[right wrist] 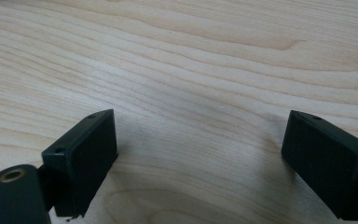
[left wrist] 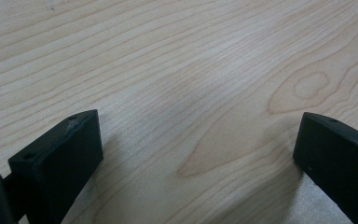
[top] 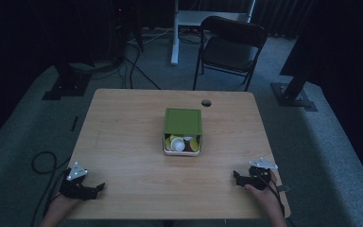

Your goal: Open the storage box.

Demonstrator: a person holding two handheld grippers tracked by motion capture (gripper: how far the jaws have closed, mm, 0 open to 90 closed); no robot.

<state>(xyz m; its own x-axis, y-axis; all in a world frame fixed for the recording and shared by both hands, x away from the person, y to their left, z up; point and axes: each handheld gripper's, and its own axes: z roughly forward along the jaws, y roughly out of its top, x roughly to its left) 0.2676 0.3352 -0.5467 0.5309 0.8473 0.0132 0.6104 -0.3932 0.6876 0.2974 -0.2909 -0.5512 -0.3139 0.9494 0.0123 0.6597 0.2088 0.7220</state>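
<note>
1. Left gripper (top: 82,184): rests at the near left corner of the table (top: 123,142), held by the person's left hand (top: 61,205). In the left gripper view, its two black jaws stand wide apart over bare wood grain, with nothing between them.
2. Right gripper (top: 246,178): rests near the near right edge of the table, held by the right hand (top: 264,196). In the right gripper view, its jaws are likewise spread wide over bare wood and hold nothing.
3. Each gripper carries a grey three-cornered plate on top; the jaws of both point inward toward the middle of the table.
4. Box (top: 183,135): stands at the table centre, well apart from both grippers and roughly midway between them.
5. Lid (top: 183,121): green, covering the far part of the box; the near part is uncovered.
6. Contents (top: 182,143): small round items in yellow, white and brown show in the uncovered part. They may be capsules or small cups; the high view is too dim and small to tell.
7. Hole (top: 206,102): a round opening in the tabletop beyond the box, near the far edge.
8. Chair (top: 231,47): a dark folding chair on the floor behind the table.
</note>
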